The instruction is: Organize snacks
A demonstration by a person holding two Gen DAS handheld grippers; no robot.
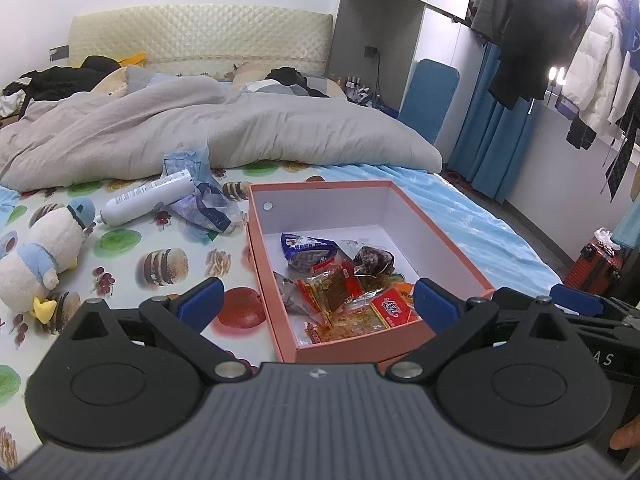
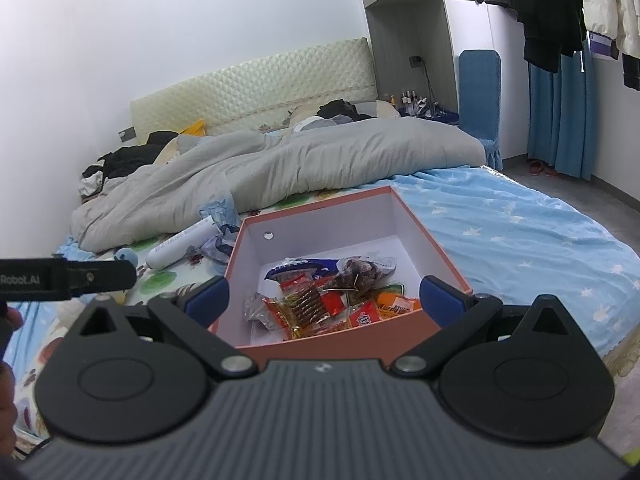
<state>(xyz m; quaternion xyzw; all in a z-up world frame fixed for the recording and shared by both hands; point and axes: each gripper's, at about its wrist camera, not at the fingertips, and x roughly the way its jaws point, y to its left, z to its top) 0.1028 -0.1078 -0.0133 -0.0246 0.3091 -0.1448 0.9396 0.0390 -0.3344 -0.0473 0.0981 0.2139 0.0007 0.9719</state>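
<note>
Left wrist view: showed snacks (image 1: 344,288) piled in box (image 1: 440,240) on bed (image 1: 460,208). Looked nearly done. Left hand-held gripper (image 1: 316,300) and right hand-held gripper (image 2: 324,294) wide open, holding nothing.

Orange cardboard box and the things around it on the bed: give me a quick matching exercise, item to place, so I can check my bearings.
Items:
1. Wrapped snack packets
2. White cylindrical bottle
3. Plush penguin toy with blue cap
4. Grey quilted duvet

Places:
A. Lying on its side, left of the box
B. Bunched up beyond the box
C. Inside the orange cardboard box
D. Far left on the printed sheet

Pairs: 1-C, 2-A, 3-D, 4-B
</note>
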